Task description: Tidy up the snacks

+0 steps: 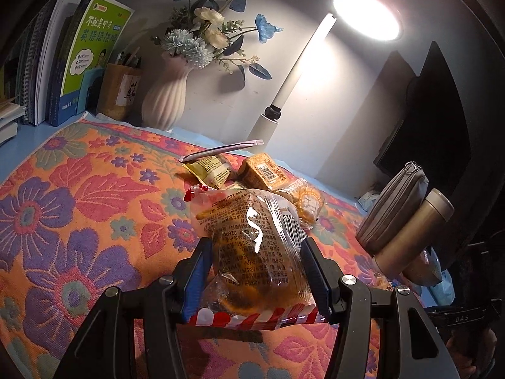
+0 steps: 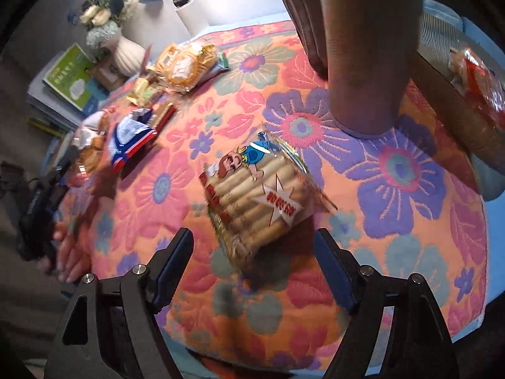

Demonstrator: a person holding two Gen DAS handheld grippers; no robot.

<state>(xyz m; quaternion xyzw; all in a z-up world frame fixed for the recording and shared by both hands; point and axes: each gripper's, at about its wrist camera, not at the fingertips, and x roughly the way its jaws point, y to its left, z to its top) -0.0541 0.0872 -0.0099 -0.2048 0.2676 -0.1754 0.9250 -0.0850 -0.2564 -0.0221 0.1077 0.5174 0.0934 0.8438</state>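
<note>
My left gripper (image 1: 256, 243) is shut on a clear snack bag (image 1: 249, 221) with a red-and-white striped edge. Its blue pads (image 1: 197, 271) press on both sides, and the bag hangs above the flowered cloth (image 1: 79, 205). Several more wrapped snacks (image 1: 262, 170) lie in a pile beyond it. In the right wrist view a clear packet of finger biscuits (image 2: 258, 199) lies slightly blurred on the cloth. It sits just ahead of my right gripper (image 2: 252, 233), which is open with its pads clear of the packet. A blue, white and red packet (image 2: 129, 139) lies to the left.
At the back stand a white ribbed vase (image 1: 167, 94) of flowers, books (image 1: 91, 53), a pen cup (image 1: 118, 91) and a desk lamp (image 1: 293, 75). A metal flask (image 1: 410, 240) and grey pouch (image 1: 391, 208) stand right. A brown-rimmed container (image 2: 457, 117) holds a red packet (image 2: 476, 75).
</note>
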